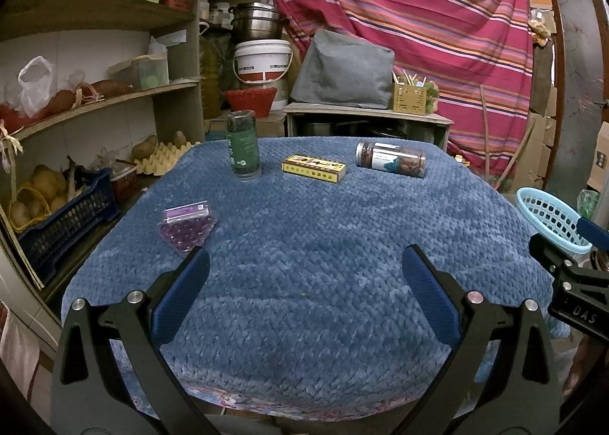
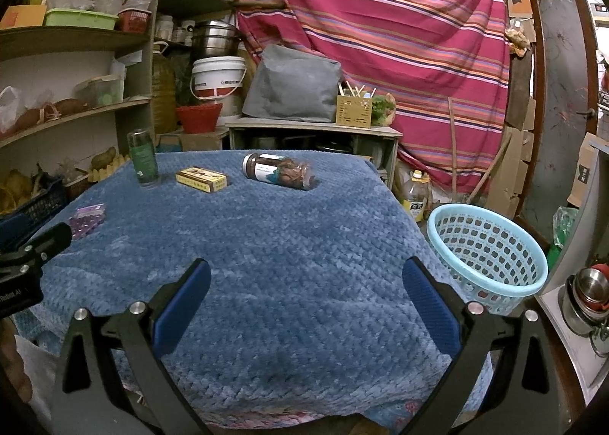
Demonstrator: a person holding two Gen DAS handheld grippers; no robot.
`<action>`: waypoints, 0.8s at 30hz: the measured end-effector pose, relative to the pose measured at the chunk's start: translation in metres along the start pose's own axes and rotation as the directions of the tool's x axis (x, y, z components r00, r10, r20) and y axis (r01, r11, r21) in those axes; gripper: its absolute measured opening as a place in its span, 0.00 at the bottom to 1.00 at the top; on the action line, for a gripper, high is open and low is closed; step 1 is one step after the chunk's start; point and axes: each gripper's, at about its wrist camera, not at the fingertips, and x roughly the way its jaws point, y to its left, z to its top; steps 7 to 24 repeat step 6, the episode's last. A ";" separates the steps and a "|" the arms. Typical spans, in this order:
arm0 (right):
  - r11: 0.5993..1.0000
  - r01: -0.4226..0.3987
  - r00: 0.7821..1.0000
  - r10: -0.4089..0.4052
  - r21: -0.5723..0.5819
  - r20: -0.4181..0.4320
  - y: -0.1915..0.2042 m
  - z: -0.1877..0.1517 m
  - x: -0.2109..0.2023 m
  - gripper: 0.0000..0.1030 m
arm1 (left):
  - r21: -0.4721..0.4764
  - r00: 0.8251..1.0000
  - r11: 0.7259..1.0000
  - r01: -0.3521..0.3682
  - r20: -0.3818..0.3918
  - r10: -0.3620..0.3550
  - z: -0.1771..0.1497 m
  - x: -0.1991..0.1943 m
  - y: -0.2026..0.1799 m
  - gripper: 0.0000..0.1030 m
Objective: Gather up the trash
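While both our left gripper [image 1: 304,267] and right gripper [image 2: 306,280] hang over the blue desk [image 1: 323,237] with fingers spread and empty, the trash waits — purple bead bag [image 1: 187,223] centre left, green jar [image 1: 243,145], yellow box [image 1: 314,167] and toppled jar [image 1: 390,159] upper centre — basket [image 2: 487,256] right.

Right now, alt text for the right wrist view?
Open right gripper hovers over a blue-covered table holding an upright green jar, yellow box, a jar on its side and a purple packet. A light-blue basket stands right of the table.
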 end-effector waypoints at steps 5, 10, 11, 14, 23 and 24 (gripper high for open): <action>1.000 -0.001 1.000 0.001 0.000 -0.001 0.000 0.000 0.000 0.96 | -0.001 1.000 1.000 -0.005 -0.001 0.005 0.000 0.000 -0.002 0.95; 1.000 -0.001 1.000 0.001 0.000 -0.001 0.000 0.000 0.000 0.96 | -0.001 1.000 1.000 -0.005 0.000 0.005 0.000 0.000 -0.002 0.95; 1.000 -0.001 1.000 0.001 0.000 -0.001 0.000 0.000 0.000 0.96 | -0.001 1.000 1.000 -0.005 0.000 0.005 0.000 0.000 -0.002 0.95; 1.000 -0.001 1.000 0.001 0.000 -0.001 0.000 0.000 0.000 0.96 | -0.001 1.000 1.000 -0.005 0.000 0.005 0.000 0.000 -0.002 0.95; 1.000 -0.001 1.000 0.001 0.000 -0.001 0.000 0.000 0.000 0.96 | -0.001 1.000 1.000 -0.005 0.000 0.005 0.000 0.000 -0.002 0.95; 1.000 -0.001 1.000 0.001 0.000 -0.001 0.000 0.000 0.000 0.96 | -0.001 1.000 1.000 -0.005 0.000 0.005 0.000 0.000 -0.002 0.95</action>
